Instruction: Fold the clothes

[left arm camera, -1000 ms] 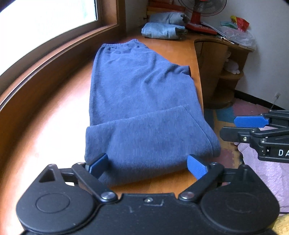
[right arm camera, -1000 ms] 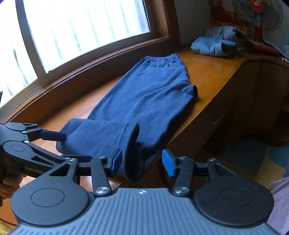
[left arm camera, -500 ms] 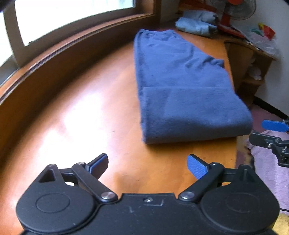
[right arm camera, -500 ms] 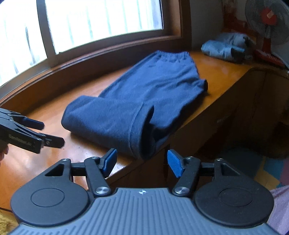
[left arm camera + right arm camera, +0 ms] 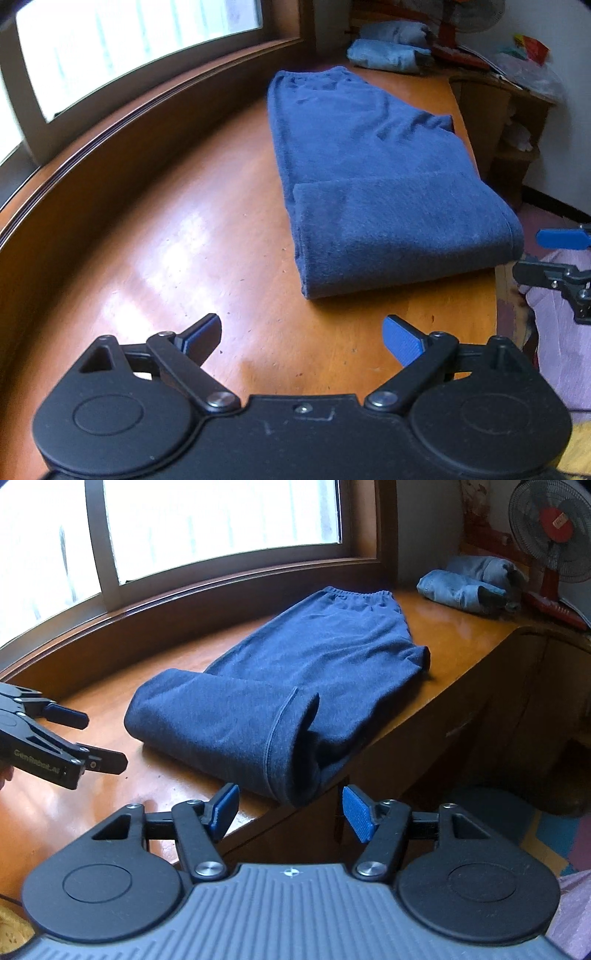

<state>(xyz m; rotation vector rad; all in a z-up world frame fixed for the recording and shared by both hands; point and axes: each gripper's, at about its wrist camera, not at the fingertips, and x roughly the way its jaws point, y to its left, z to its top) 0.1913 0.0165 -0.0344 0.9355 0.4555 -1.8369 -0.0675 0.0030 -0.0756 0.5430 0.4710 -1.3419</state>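
The blue trousers (image 5: 362,173) lie along the wooden desk (image 5: 192,236), their near end folded back over itself at the desk's edge; the left claw (image 5: 301,334) hovers just short of that fold, spread wide and empty; the right claw (image 5: 290,814), jaws just opened, holds nothing.

Wooden desk (image 5: 436,627); electric fan (image 5: 554,528); window (image 5: 221,520); side shelf (image 5: 513,147)

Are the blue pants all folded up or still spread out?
Partly folded. The blue pants have their near end doubled back over itself, while the waistband end lies flat on the wooden table.
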